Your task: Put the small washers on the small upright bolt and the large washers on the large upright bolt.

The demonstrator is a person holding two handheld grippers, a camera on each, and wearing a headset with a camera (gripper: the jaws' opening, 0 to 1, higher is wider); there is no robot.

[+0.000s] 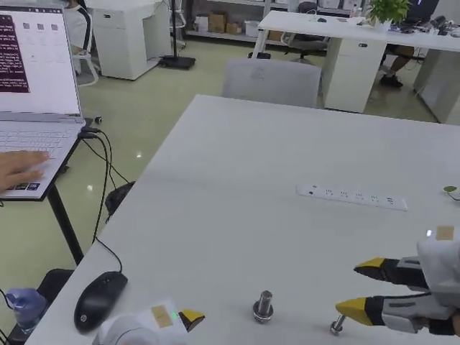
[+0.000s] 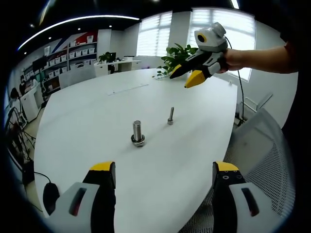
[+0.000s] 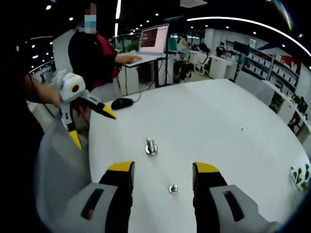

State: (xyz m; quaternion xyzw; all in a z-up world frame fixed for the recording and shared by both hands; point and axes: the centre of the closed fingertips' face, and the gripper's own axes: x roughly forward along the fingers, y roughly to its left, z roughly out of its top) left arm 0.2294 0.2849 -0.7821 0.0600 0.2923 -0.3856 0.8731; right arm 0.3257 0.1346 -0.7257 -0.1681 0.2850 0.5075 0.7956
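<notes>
Two bolts stand upright close to the near edge of the white table (image 1: 237, 187), the large bolt (image 1: 264, 305) on the left and the small bolt (image 1: 336, 327) a little to its right. They stand apart from each other, which should leave room for jaws to come down over either one. A wider ring sits at the foot of the large bolt; I cannot tell whether it is the bolt's own head or washers already dropped on. The right gripper (image 1: 363, 289) hovers just right of the small bolt, its yellow-tipped jaws spread with nothing between them. In its own view the small bolt lies just ahead of the gap, so it looks lined up on that side of the work. The left gripper (image 1: 190, 318) is at the near left, off the table edge, also spread wide and empty. It faces the large bolt across the table, probably held back to keep the bolts unobstructed. A mouse (image 1: 99, 298) lies at the near left corner, a power strip (image 1: 352, 195) farther back on the right, and a laptop (image 1: 36, 72) sits on a separate stand at far left, all well clear of the bolts.
</notes>
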